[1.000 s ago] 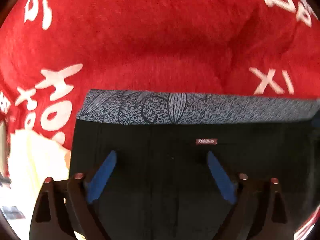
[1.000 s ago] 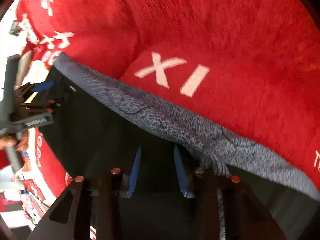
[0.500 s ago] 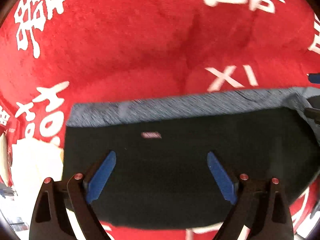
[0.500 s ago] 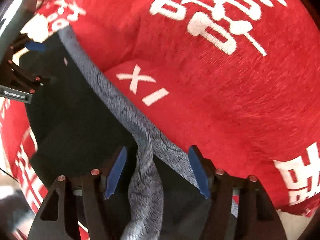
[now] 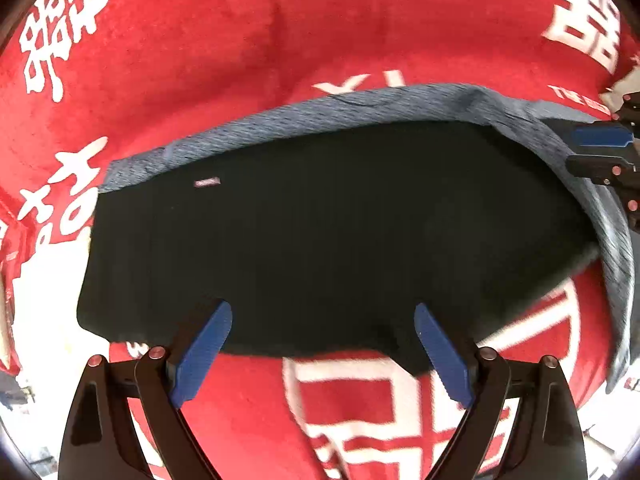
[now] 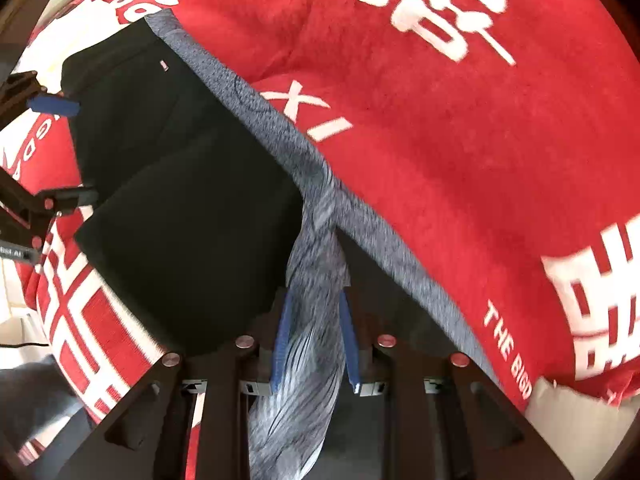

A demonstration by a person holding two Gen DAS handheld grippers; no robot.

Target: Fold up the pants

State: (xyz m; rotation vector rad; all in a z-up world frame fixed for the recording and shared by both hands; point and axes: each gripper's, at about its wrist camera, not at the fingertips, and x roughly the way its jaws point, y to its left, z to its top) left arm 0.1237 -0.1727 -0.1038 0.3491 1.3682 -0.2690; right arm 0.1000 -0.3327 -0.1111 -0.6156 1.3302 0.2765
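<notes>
The black pants with a grey patterned waistband lie folded on the red blanket. My left gripper is open and empty, just off the pants' near edge. My right gripper is shut on a bunched strip of the grey waistband fabric, at the pants' right end. The pants also show in the right wrist view, with the left gripper's blue pad at the left edge. The right gripper's blue pad shows at the far right of the left wrist view.
The red blanket with white characters covers the surface under and beyond the pants. A pale surface shows past the blanket's left edge. A white patch shows at the blanket's lower right corner.
My left gripper has pulled back from over the pants to their near edge, staying open. My right gripper opened, then closed on the grey waistband strip.
</notes>
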